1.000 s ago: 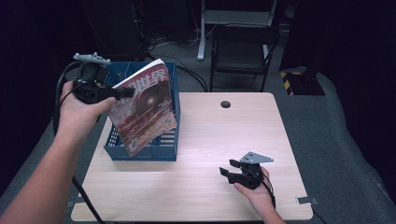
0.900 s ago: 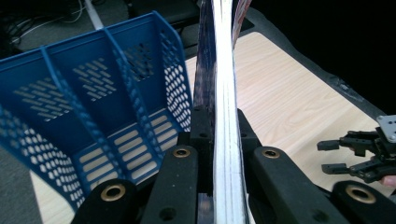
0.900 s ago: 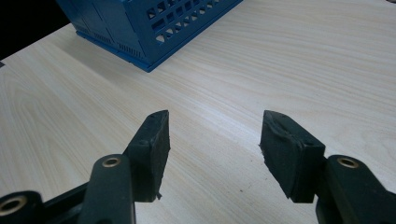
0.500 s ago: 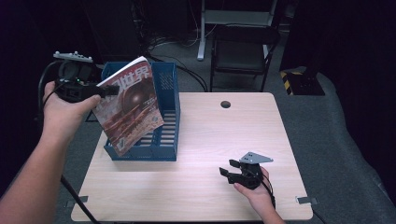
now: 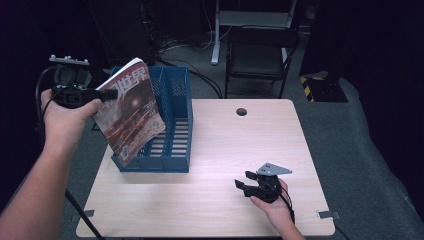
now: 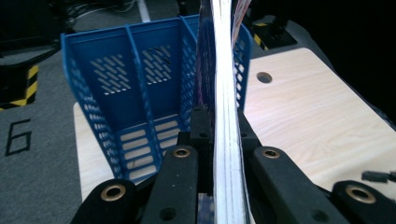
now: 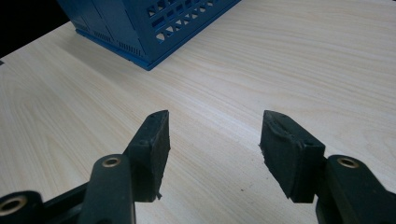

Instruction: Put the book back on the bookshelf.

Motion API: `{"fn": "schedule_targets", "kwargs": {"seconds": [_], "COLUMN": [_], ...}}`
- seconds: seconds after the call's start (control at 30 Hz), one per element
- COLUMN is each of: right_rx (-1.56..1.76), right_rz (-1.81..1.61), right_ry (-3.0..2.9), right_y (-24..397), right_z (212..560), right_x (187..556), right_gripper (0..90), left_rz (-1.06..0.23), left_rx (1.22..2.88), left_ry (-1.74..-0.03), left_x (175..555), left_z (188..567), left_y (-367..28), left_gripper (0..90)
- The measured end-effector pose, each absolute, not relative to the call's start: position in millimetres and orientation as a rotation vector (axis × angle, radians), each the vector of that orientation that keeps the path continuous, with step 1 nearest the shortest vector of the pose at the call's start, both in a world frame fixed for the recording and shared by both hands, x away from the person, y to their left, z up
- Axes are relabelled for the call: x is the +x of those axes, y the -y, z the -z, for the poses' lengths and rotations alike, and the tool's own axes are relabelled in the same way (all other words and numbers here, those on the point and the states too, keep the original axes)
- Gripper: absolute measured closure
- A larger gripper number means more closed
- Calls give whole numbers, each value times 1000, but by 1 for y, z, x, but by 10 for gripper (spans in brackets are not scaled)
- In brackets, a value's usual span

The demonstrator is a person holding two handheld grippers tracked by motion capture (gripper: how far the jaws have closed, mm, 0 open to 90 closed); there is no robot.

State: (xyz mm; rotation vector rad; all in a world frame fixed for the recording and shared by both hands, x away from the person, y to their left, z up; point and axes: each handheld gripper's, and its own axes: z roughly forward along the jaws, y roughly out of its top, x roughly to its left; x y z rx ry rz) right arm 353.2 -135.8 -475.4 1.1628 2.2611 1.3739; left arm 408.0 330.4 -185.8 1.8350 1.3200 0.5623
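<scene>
Tabletop (image 5: 220, 150) of pale wood was seen across the middle of the high view, with dark floor around it and a small round hole (image 5: 241, 111) near its far edge. A blue file rack (image 5: 172, 125), walled with slotted plastic and split into compartments, was stood on the left part of the table; in the left gripper view it was seen in the upper left of the frame, its dividers (image 6: 135, 79) upright. A magazine (image 5: 129, 117) with a reddish cover and large white characters was held tilted at the left of the high view, above and in front of the rack's left side, its lower corner overlapping the rack's front wall in the picture; whether it touched the rack could not be told. In the left gripper view the magazine (image 6: 224, 107) was seen edge-on, rising through the centre of the frame. The left gripper (image 5: 100, 93) was gripped by a hand (image 5: 62, 117) at the upper left of the high view, and its jaws were pinched on the magazine's edge, the pads (image 6: 201, 126) pressed against both faces. The right gripper (image 5: 245, 184) was rested low over the table at the lower right of the high view, well apart from the rack. Its jaws were spread with nothing between them, as was shown in the right gripper view, where bare wood lay between the pads (image 7: 156, 140).
</scene>
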Motion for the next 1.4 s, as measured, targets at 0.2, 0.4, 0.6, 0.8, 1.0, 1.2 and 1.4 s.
{"fn": "schedule_targets", "kwargs": {"seconds": [0.2,0.4,0.6,0.8,1.0,1.2,1.4], "right_rx": [1162,1164,1164,1163,1166,1167,1164], "right_rz": [-1380,-1378,-1385,-1384,-1389,-1388,-1389], "right_ry": [-2260,-2260,-2259,-2258,-2255,-2258,-2256], "right_y": [136,136,136,136,136,136,136], "right_z": [475,475,475,475,474,474,474], "right_x": [353,353,353,353,352,352,352], "right_gripper": [423,423,423,423,423,423,423], "left_rz": [-592,-590,-604,-611,-633,-651,-658], "left_rx": [1805,1768,1750,1731,1725,1715,1702], "left_ry": [-1366,-1379,-1403,-1420,-1422,-1435,-1436], "left_x": [413,418,425,432,436,442,447], "left_z": [188,191,194,193,192,190,189], "left_y": [-334,-335,-333,-332,-330,-327,-321], "left_gripper": [839,839,839,839,839,839,839]}}
